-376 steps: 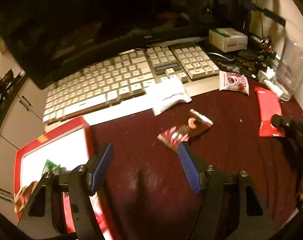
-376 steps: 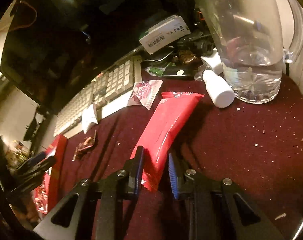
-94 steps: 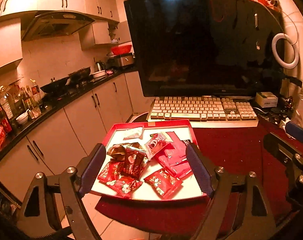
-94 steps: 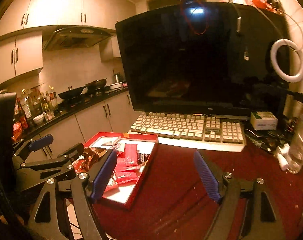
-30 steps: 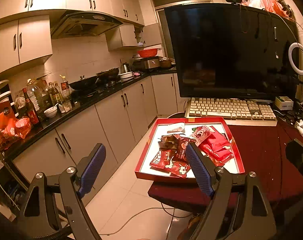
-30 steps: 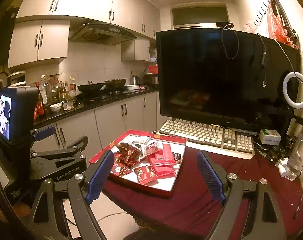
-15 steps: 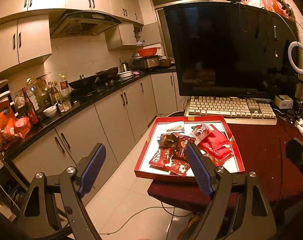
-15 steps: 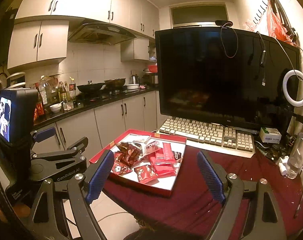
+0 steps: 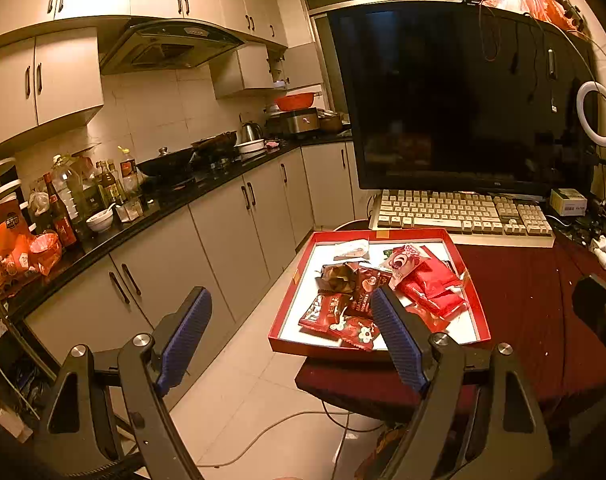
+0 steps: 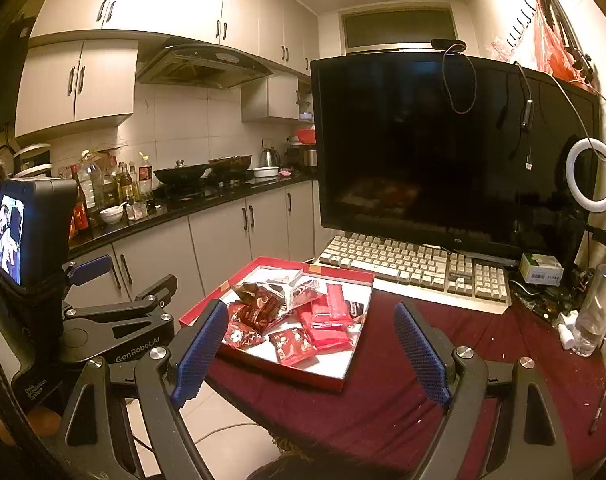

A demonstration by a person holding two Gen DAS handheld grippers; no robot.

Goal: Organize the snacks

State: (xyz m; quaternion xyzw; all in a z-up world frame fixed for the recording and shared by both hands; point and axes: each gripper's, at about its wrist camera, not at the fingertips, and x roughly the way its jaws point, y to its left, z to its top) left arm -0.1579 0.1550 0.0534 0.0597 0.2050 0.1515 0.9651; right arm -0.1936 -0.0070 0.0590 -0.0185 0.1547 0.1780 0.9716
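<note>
The red tray (image 10: 345,382) of snack packets (image 10: 327,326) sat at the table's (image 10: 483,364) left edge; the left gripper (image 9: 291,340) and right gripper (image 10: 313,354) were spread wide, empty.

Glossy red and dark-brown foil snack packets (image 9: 387,288) (image 10: 299,316) are lying heaped inside a shallow red-rimmed, white-floored cardboard tray (image 9: 291,292) (image 10: 359,356), which is sitting centre-frame on the maroon tabletop's near-left corner.
</note>
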